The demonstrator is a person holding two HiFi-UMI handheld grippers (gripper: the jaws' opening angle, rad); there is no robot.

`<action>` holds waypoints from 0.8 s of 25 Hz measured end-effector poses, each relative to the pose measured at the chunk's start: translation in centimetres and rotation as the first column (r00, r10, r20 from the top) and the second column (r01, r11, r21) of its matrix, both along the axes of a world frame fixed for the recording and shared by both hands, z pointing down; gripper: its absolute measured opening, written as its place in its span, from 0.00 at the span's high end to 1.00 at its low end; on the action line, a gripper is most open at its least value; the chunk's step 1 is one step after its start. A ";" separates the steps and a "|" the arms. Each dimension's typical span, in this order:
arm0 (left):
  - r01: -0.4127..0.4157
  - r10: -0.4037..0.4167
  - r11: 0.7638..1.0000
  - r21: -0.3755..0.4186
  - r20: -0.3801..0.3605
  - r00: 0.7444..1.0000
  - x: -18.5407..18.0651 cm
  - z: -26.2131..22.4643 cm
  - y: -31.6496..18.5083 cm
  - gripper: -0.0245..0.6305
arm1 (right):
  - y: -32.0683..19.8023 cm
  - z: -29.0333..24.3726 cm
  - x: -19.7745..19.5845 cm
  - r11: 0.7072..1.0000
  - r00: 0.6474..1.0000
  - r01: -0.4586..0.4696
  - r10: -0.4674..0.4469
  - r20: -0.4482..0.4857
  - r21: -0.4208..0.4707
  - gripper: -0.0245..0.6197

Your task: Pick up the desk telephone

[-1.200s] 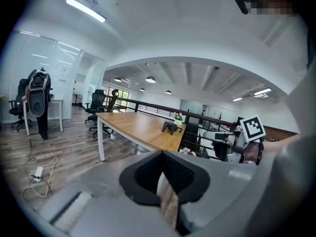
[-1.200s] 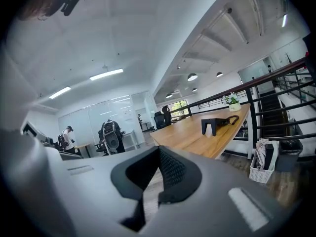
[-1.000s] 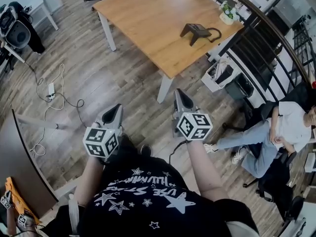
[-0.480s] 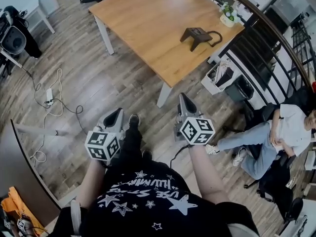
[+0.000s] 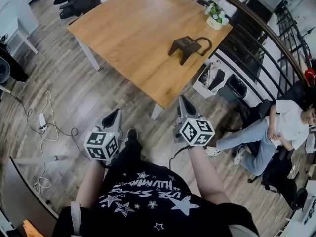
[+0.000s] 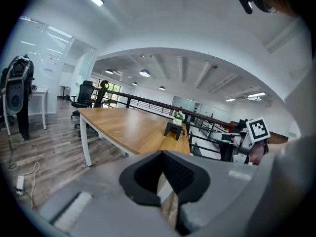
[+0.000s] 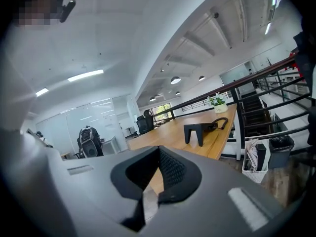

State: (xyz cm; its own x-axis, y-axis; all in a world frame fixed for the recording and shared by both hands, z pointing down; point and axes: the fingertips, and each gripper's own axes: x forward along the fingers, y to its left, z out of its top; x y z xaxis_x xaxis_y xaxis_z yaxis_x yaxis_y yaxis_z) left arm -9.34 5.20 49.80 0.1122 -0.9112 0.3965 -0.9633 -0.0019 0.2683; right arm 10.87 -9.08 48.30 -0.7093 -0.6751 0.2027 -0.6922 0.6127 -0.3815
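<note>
Desk telephone (image 5: 186,45): sitting on wooden table (image 5: 123,28) near its edge. Holding left gripper (image 5: 116,112) and right gripper (image 5: 181,100) clenched, empty, well apart from it.

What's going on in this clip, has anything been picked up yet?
Nothing is picked up yet. A person stands just short of a wooden table, holding a gripper in each hand. The left gripper and right gripper are both shut and empty, pointing toward the table. The desk telephone sits untouched on the tabletop near a small potted plant, well beyond either gripper. Another person sits off to the right, uninvolved.
</note>
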 end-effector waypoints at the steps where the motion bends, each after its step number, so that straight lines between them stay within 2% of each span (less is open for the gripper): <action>1: -0.012 0.012 1.000 0.000 -0.001 1.000 -0.5 -0.1 -1.3 0.96 | -0.9 0.0 -0.3 1.000 1.000 -0.016 0.016 0.002 -0.006 0.96; 7: -0.076 0.076 0.997 0.000 -0.012 0.997 -3.4 -0.5 -7.7 0.96 | -5.9 0.2 -2.0 0.991 0.993 -0.118 0.119 0.025 -0.064 0.96; 12: -0.119 0.119 0.993 -0.013 -0.028 0.993 -6.0 -0.2 -11.5 0.96 | -9.3 1.2 -3.4 0.967 0.972 -0.205 0.219 0.081 -0.155 0.96; 17: -0.148 0.148 0.989 -0.008 -0.030 0.989 -8.8 0.0 -14.4 0.96 | -12.1 2.4 -4.8 0.928 0.935 -0.278 0.320 0.151 -0.247 0.96; 20: -0.160 0.160 0.987 -0.005 -0.036 0.986 -10.5 0.2 -15.9 0.96 | -13.6 2.5 -5.7 0.903 0.894 -0.316 0.386 0.227 -0.292 0.96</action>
State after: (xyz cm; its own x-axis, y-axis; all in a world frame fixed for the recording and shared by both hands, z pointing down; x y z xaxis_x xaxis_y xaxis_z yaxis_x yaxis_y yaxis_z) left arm -19.86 -10.69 49.98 0.2704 -0.8774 0.3964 -0.9407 -0.1532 0.3026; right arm 5.18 -22.67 50.83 -0.4853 -0.8451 0.2243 -0.6911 0.2136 -0.6905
